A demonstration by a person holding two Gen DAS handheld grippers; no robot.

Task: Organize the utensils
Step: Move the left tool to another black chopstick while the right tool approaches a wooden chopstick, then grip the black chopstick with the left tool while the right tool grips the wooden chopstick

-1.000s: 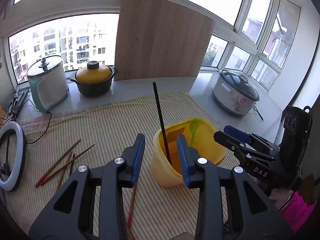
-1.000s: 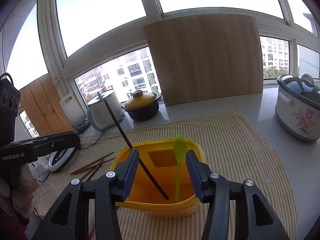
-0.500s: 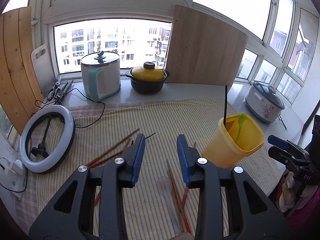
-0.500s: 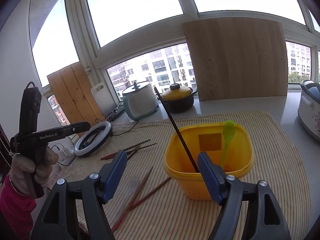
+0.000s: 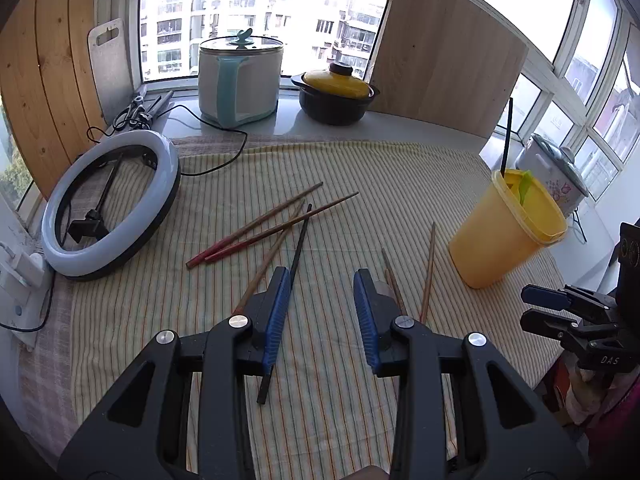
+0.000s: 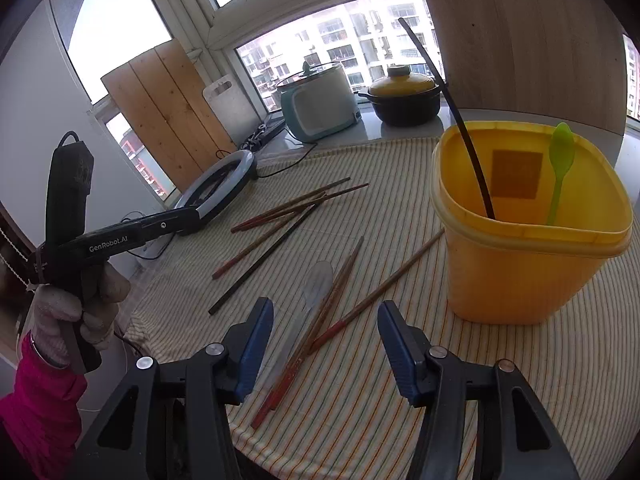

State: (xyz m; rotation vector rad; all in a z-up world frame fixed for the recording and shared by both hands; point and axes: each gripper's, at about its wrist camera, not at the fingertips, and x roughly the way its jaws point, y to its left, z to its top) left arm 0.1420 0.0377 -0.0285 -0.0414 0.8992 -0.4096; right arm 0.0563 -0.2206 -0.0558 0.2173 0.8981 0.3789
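A yellow container point(image 5: 508, 236) stands on the striped cloth and holds a black chopstick point(image 6: 460, 120) and a green spoon point(image 6: 560, 160). Several brown chopsticks point(image 5: 256, 228) and one black chopstick point(image 5: 298, 248) lie loose on the cloth. My left gripper point(image 5: 322, 284) hovers open above them with nothing between its fingers. My right gripper point(image 6: 325, 312) sits left of the yellow container point(image 6: 528, 232). Its jaws are closing, still apart, above a clear spoon point(image 6: 318, 280) and red-tipped chopsticks point(image 6: 332, 292) that lie on the cloth.
A ring light point(image 5: 108, 208) lies at the cloth's left edge. A rice cooker point(image 5: 240, 80), a yellow-lidded black pot point(image 5: 336, 96) and a wooden board point(image 5: 448, 52) line the sill. A floral cooker point(image 5: 560, 176) stands behind the container. A gloved hand point(image 6: 68, 312) holds the left gripper.
Both grippers have drawn back from the yellow container and dropped towards the loose utensils on the cloth. The right jaws widened, then narrowed again. The left jaws kept their gap.
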